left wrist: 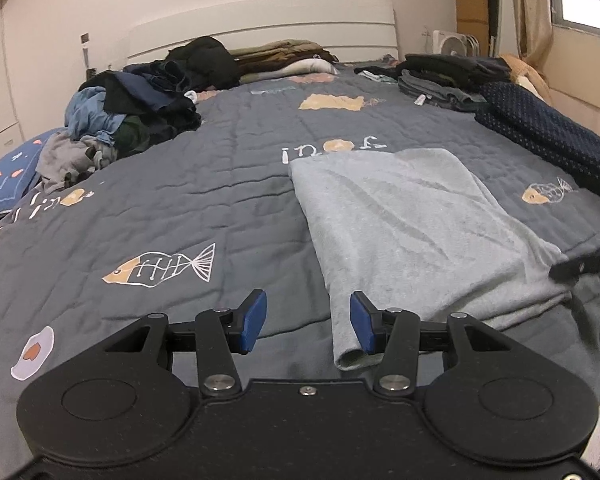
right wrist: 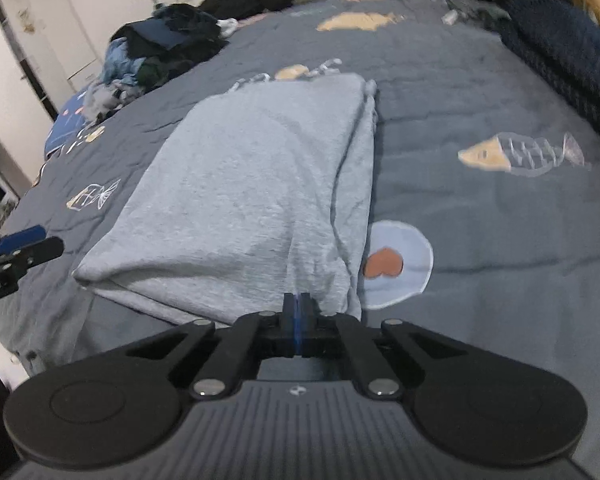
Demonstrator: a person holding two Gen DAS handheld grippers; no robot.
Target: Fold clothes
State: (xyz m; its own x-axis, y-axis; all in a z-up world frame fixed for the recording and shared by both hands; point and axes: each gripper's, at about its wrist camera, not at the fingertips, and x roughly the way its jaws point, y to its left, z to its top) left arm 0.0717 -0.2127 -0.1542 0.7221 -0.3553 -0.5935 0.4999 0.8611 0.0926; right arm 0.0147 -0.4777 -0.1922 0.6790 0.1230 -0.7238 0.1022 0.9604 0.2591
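Nearest, the right gripper (right wrist: pixel 299 303) has its fingers pressed fully together at the near edge of the shirt (right wrist: pixel 252 184); the blue pads meet with no gap, and grey cloth bunches right at their tips, though whether any fabric is pinched between them I cannot tell. The left gripper (left wrist: pixel 308 320) hangs at the shirt's other near corner with its fingers about half open: the right-hand pad (left wrist: pixel 360 326) touches the shirt's rolled side edge, the left-hand pad (left wrist: pixel 254 320) stands over bare quilt (left wrist: pixel 180 200), and nothing is clamped.

The shirt, light grey, lies folded into a long rectangle on the bed, running away from both grippers, its layers showing along one side. Beside its near corner a fried-egg print (right wrist: pixel 400 264) shows on the quilt; fish prints (left wrist: pixel 164 268) lie to either side.

Farther off, a loose pile of clothes (left wrist: pixel 132 120) sits at the left of the bed, a dark dotted cloth (left wrist: pixel 548 136) along the right edge, and a stack of folded dark clothes (left wrist: pixel 444 76) beyond it. At the far end stands a white headboard (left wrist: pixel 260 28).
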